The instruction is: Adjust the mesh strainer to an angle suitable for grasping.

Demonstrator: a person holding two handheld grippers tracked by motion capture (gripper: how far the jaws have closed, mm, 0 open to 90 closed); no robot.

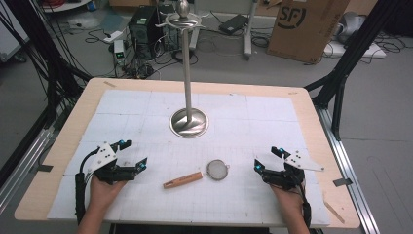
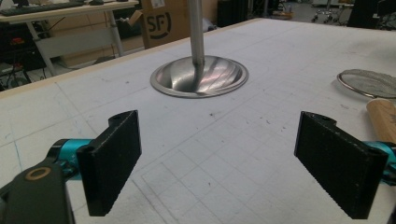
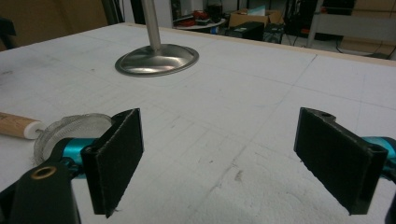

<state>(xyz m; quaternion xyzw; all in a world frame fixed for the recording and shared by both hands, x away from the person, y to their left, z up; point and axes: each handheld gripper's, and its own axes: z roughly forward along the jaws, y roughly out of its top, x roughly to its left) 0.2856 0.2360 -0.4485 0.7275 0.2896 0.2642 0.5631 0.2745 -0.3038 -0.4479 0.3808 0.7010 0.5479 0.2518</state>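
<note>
The left gripper and right gripper are resting near the table's front edge, both gaping wide with nothing between their jaws. The small mesh strainer with its wooden handle is lying flat between them, well short of the steel hanging stand. It is probably going to feel light and stiff, though the mesh looks dentable and the rim thin, so the round wooden handle is offering the safest hold.

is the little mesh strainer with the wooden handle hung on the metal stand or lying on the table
Lying on the table. The small mesh strainer with a wooden handle rests flat on the white mat, in front of the tall metal stand, between both open grippers.
</note>
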